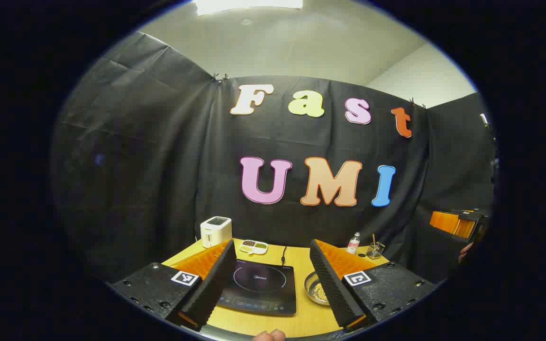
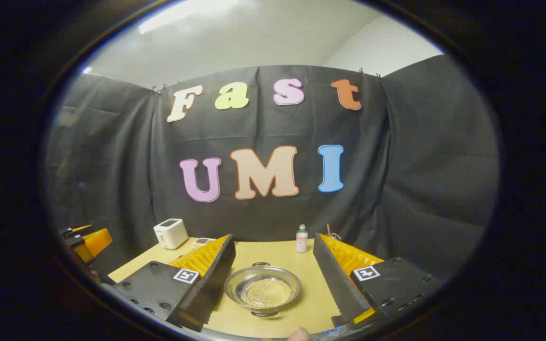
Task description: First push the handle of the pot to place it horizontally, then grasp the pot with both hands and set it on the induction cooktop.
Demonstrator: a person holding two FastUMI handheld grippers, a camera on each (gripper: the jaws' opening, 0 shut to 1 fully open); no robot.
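Black cloth hangs behind a yellow wooden table [image 2: 273, 251]. On the table sits a shiny metal pot [image 2: 262, 288], low and wide like a bowl, with tiny yellow beads [image 2: 263, 292] inside. It has two small black handles [image 2: 264, 312], one on the near side and one on the far side. In the right gripper view the pot lies between the two fingers of the right gripper [image 2: 273, 279], which are spread wide and hold nothing. In the left gripper view the black cooktop [image 1: 259, 286] lies flat between the wide-open fingers of the left gripper [image 1: 273, 279], which also holds nothing. The pot sits just beside the cooktop, not on it. A white toaster [image 1: 215, 231], a small snack dish [image 1: 253, 246] and a bottle [image 2: 302, 238] stand at the back. The pot looks hard, smooth and a bit slippery, and likely not heavy. The beads could roll and spill if it tips. The handles look like the best places to grab, one for each gripper, keeping the pot level.
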